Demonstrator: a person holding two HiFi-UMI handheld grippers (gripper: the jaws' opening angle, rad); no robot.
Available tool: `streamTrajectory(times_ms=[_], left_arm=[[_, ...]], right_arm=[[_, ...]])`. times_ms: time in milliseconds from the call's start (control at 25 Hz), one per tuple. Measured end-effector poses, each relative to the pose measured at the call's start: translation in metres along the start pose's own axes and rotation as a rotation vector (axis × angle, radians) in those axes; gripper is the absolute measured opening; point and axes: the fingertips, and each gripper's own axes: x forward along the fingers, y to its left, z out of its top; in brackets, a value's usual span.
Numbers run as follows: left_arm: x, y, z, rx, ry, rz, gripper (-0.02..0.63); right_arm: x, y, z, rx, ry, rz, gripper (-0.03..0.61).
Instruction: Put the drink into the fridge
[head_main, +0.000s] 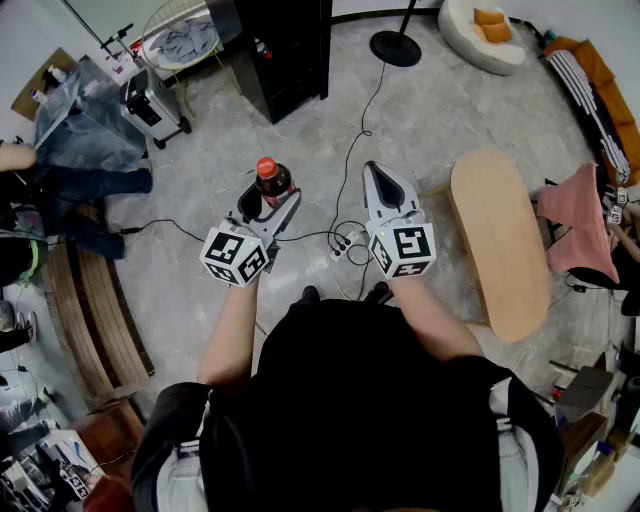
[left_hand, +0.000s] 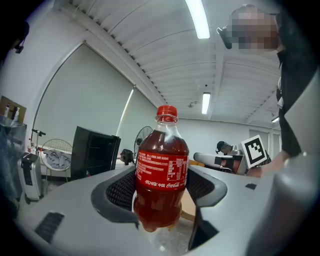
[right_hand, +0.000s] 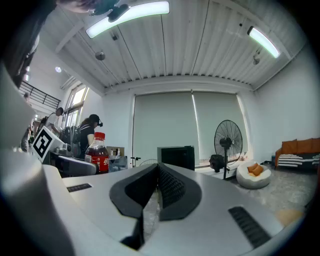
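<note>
— What does the left claw have?
— Its two grey jaws are pinching a clear plastic cola bottle, with one ribbed black pad on each side of the lower body. The bottle stands upright between them, up in the air above the floor.
— How does the bottle look?
— It is filled almost to the neck with dark brown-red drink. It has a red screw cap on top and a red wrap-round label with white print. Its lobed base hangs just below the pads.
— And the right claw?
— Pressed together, pad against pad, with nothing between. In the head view it sits beside the left one, a little apart, and both point forward.
— Where is the fridge?
— The black box-shaped fridge stands on the grey marbled floor, well ahead of both claws and slightly to the left. The bottle is well apart from it.
— Anything nearer?
— A tangle of black cables lies on the floor under the claws, and a long oval pale-wood surface sits off to the right. Farther back are a black standing fan and a white beanbag seat with orange cushions.
</note>
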Motion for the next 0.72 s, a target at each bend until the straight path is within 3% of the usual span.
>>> streamTrajectory(times_ms=[240, 440, 720], left_arm=[[0.028, -0.024, -0.003, 0.0, 0.006, 0.074, 0.321], [0.043, -0.048, 0.001, -0.039, -0.011, 0.076, 0.321], [0.06, -0.08, -0.006, -0.03, -0.002, 0.101, 0.321]], right_arm=[[-0.019, -0.035, 0.004, 0.017, 0.004, 0.022, 0.021], [-0.042, -0.07, 0.004, 0.027, 0.002, 0.011, 0.021], [-0.062, -0.109, -0.006, 0.047, 0.009, 0.017, 0.023]])
